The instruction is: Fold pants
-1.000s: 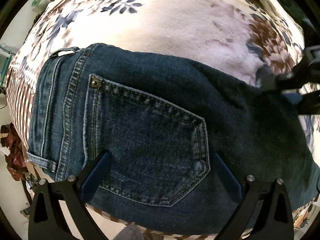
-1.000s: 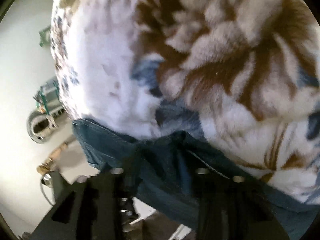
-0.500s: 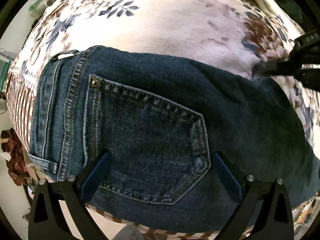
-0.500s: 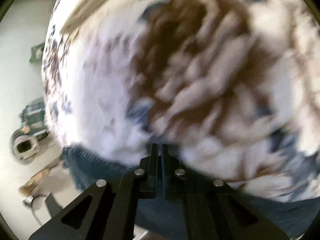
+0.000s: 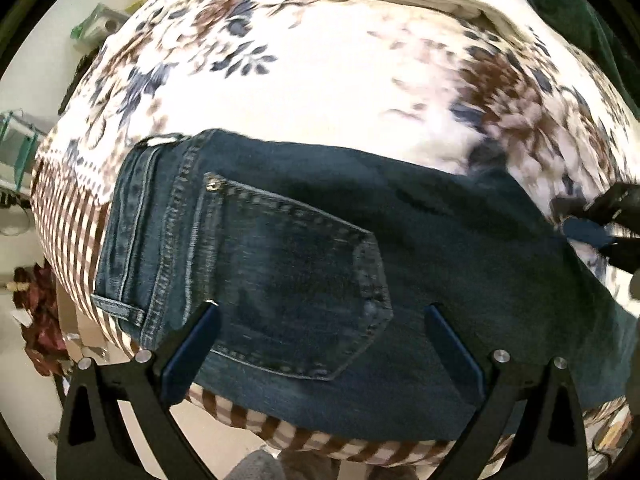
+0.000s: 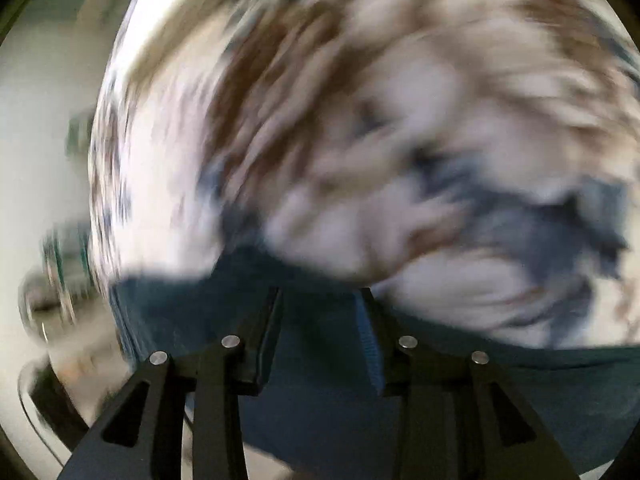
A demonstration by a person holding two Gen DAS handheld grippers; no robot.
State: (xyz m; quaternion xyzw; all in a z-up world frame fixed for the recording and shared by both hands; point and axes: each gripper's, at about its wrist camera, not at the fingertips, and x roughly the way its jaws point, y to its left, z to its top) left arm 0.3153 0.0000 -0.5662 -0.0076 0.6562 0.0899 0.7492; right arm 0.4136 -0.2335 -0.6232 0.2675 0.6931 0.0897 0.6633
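Right tongs (image 6: 320,300), closed half a second ago, now gape over the jeans (image 5: 320,260); left tongs (image 5: 320,312) stay apart.

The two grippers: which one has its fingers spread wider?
The left gripper: its fingers straddle the whole back pocket of the jeans. The right gripper shows a narrower gap.

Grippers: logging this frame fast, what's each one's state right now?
Left gripper: open, fingers spread over the jeans, holding nothing.
Right gripper: open, denim seen between its fingers, not clamped.
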